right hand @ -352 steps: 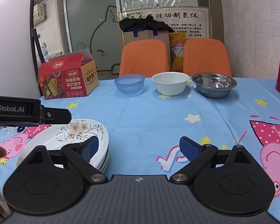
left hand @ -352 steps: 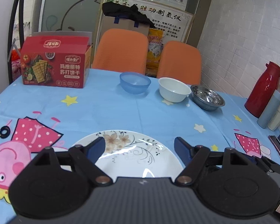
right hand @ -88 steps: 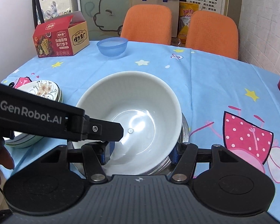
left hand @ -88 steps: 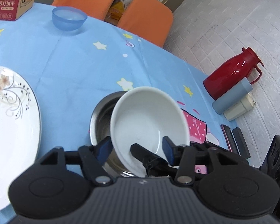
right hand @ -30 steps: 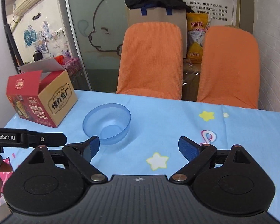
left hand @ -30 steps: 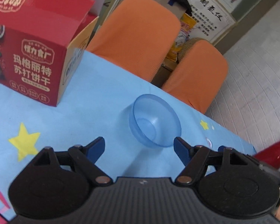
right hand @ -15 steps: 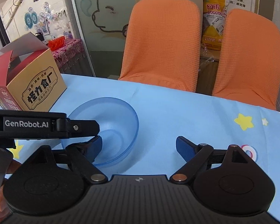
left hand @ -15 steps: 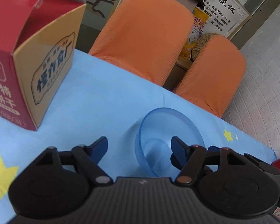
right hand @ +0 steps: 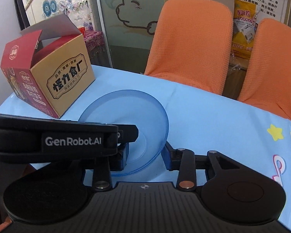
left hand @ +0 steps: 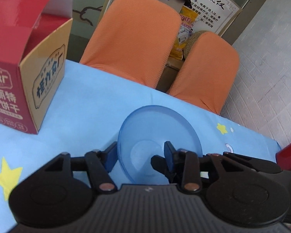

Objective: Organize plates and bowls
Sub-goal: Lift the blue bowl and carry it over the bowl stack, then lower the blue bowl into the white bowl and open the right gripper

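Note:
A translucent blue bowl point(left hand: 157, 134) stands on the blue tablecloth near the table's far edge; it also shows in the right wrist view point(right hand: 126, 116). My left gripper point(left hand: 139, 155) has closed in over the bowl's left rim, one finger outside and one inside. My right gripper point(right hand: 145, 155) has closed in over the right rim, its left finger hidden behind the left gripper's body point(right hand: 67, 141). Whether either truly clamps the rim is unclear. The plates and other bowls are out of view.
A red and tan cracker box point(left hand: 19, 81) with open flaps stands left of the bowl, also in the right wrist view point(right hand: 48, 77). Two orange chairs point(left hand: 133, 44) stand behind the table's far edge. A red thermos edge point(left hand: 289, 155) shows at right.
Both grippers have moved forward onto the blue bowl and their jaws have narrowed around its rim. The bowl now sits between the fingers of each.

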Tool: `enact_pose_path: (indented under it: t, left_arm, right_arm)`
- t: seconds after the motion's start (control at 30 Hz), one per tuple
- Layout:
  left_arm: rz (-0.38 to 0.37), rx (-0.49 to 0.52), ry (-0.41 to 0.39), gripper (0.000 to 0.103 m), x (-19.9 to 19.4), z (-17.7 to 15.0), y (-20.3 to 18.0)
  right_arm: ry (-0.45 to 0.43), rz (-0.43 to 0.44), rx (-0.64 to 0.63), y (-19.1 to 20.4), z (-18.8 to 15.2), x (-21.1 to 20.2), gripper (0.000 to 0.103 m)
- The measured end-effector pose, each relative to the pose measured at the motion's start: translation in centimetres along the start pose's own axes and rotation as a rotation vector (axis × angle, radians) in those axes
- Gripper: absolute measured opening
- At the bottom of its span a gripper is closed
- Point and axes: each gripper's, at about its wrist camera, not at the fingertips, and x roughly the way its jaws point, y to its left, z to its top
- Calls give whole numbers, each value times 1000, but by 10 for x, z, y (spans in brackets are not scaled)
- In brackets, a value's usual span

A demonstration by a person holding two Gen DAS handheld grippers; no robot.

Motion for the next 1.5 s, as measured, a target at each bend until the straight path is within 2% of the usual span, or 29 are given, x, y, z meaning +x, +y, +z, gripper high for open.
enact_pose_path:
  t: [0.17, 0.3, 0.6, 0.73, 0.9, 1.03, 1.4, 1.5]
  left_arm:
    - [-11, 36, -10, 37, -38, -17, -25]
    - [-52, 48, -8, 37, -63, -41, -51]
    - [-150, 97, 33, 36, -103, -115, -112]
    - [-176, 142, 60, 36, -112, -148, -135]
    - [-185, 184, 83, 36, -121, -183, -147]
    - [-186, 190, 102, 36, -121, -198, -146]
    - [-201, 190, 123, 38, -123, -213, -135]
    - [-209, 197, 117, 46, -123, -215, -132]
  right_arm:
    - [-9, -21, 22, 5, -9, -32, 66]
    - [-25, -39, 46, 7, -27, -71, 67]
    - [-32, -134, 91, -3, -95, -158, 68]
    - [-25, -180, 119, -8, -127, -184, 70]
    - [-20, -217, 144, -6, -162, -202, 72]
    - [-7, -218, 158, -4, -183, -206, 72]
    - [-20, -189, 170, -1, -213, -207, 75]
    - [-34, -188, 172, -1, -217, -208, 74]
